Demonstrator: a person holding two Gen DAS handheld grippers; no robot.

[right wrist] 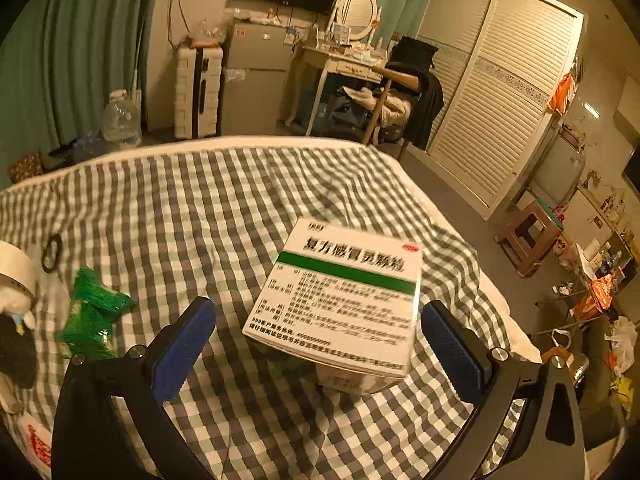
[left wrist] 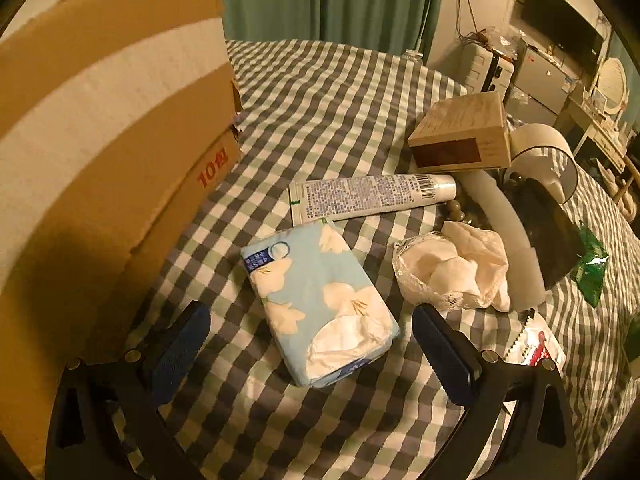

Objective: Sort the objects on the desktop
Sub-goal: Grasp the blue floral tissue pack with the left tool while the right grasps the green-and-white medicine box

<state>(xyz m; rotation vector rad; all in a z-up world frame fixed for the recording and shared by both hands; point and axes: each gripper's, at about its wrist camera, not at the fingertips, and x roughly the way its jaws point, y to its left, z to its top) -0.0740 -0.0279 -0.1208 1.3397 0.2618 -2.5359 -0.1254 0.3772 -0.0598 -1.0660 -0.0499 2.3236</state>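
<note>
Here, the left gripper (left wrist: 310, 348) has its two blue pads wide apart, and a soft pack of tissues (left wrist: 318, 306) lies between them on the checked blanket (left wrist: 320, 100). The pack is light blue with big white flowers, and its near end is torn open so white tissue shows. Beyond it lies a white tube (left wrist: 370, 197) covered in tiny print. Just right of the pack sits a crumpled white bag (left wrist: 452, 272). A big cardboard box (left wrist: 108, 152) stands on the left.

The right gripper (right wrist: 318, 350) is also spread open, holding nothing. Between its pads a white medicine box (right wrist: 340, 296) with a green stripe and black writing rests on the blanket. A shiny green packet (right wrist: 94, 312) lies well off to the left
</note>
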